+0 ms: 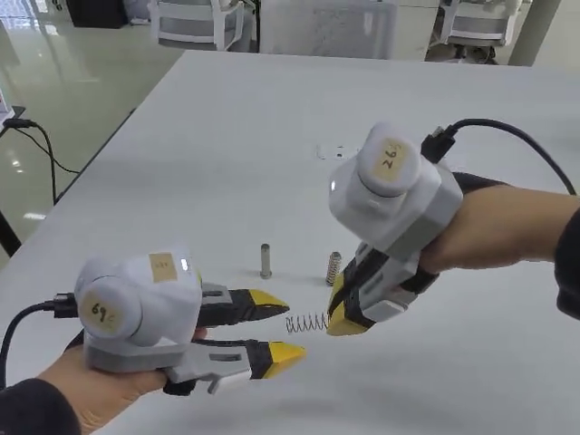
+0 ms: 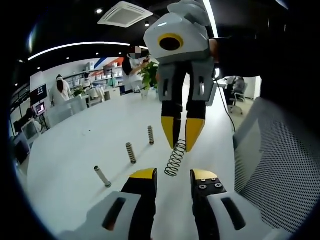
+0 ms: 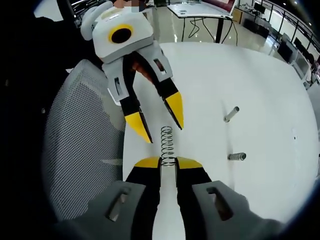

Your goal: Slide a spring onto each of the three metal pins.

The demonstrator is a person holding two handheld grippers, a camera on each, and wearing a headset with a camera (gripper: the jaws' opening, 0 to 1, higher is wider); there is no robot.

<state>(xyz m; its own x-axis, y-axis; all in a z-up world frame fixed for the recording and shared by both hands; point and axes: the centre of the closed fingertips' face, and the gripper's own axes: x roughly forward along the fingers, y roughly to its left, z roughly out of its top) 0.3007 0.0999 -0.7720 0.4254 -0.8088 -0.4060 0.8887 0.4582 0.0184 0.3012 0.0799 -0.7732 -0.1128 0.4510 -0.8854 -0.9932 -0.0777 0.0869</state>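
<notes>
**Head view.** The right tongs (image 1: 340,319) were pressed together on one end of a loose spring (image 1: 307,322). The spring was held roughly level just above the counter (image 1: 227,136). The left tongs (image 1: 283,328) were spread, with their yellow tips on either side of the spring's free end and not touching it. Beyond the tongs stood a bare pin (image 1: 265,261). A sprung pin (image 1: 333,267) stood just beside the right tongs. Open white surface lay behind the pins, and the counter's left edge ran well apart from them.

**Left gripper view.** The spring hung from the right tongs' closed tips, its lower end between the spread left tips. The pins stood in a row to the left, with the bare pin nearest, then the sprung pin, then a third pin (image 2: 150,135) also carrying a spring. A mesh chair (image 2: 280,160) stood against the counter's edge on the right.

**Right gripper view.** The spring rose from the pinched tips into the gap of the left tongs. The bare and sprung pins stood apart to the right on open surface. The counter's edge and the chair lay close on the left.
</notes>
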